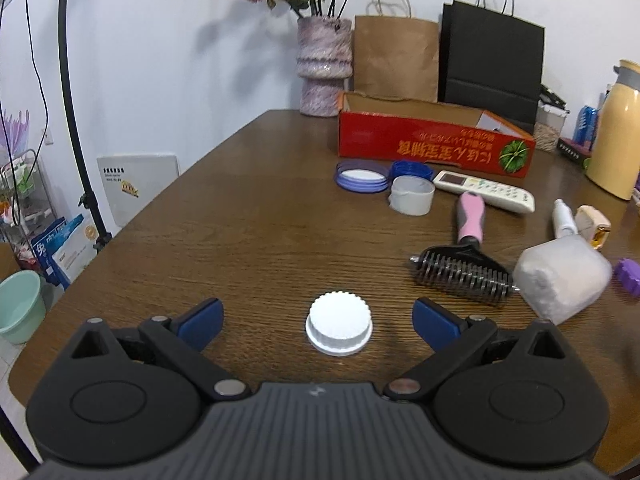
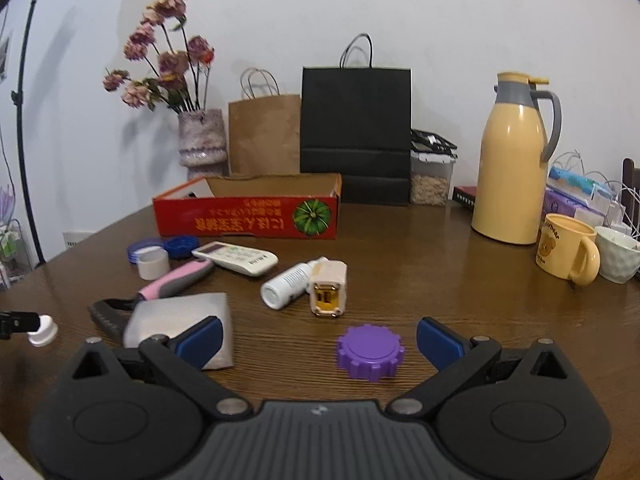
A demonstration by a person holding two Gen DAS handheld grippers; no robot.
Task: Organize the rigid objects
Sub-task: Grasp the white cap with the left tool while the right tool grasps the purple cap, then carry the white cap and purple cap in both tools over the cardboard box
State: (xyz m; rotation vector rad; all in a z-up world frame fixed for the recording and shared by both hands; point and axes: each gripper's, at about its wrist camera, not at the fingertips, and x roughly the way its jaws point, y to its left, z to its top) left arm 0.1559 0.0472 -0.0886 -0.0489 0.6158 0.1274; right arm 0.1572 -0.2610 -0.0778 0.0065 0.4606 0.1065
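A white ribbed cap (image 1: 339, 329) sits flat on the brown wooden desk (image 1: 248, 240), squarely between the blue fingertips (image 1: 202, 322) of the left tool (image 1: 318, 324), whose jaws are spread wide and touch nothing. In the right wrist view the same cap shows at the far left edge beside the tip of the left tool.

A purple notched cap (image 2: 370, 352) lies on the desk between the fingers of the right tool (image 2: 318, 342), nearer its right pad; this tool's jaws are also spread and hold nothing.

Just beyond the purple cap stand a small cream and gold object (image 2: 328, 288) and, touching its left side, a white bottle (image 2: 290, 284) lying on its side. To the left rests a soft white packet (image 2: 180, 326), partly behind the right tool's left finger, with a pet grooming rake (image 1: 464, 256) with a pink and grey handle beside it. Farther back lie a white remote control (image 2: 236, 258), a roll of grey tape (image 1: 412, 196), a blue cap (image 1: 412, 169) and a lilac-rimmed lid (image 1: 360, 176), grouped near one another.

Behind them is an open red cardboard box (image 2: 248, 220) with a pumpkin picture on its side. Along the wall stand a vase of dried flowers (image 2: 202, 138), a brown paper bag (image 2: 264, 136) and a black paper bag (image 2: 356, 136). At the right are a yellow thermos jug (image 2: 512, 168), a yellow mug (image 2: 568, 254) and a white cup (image 2: 618, 256).
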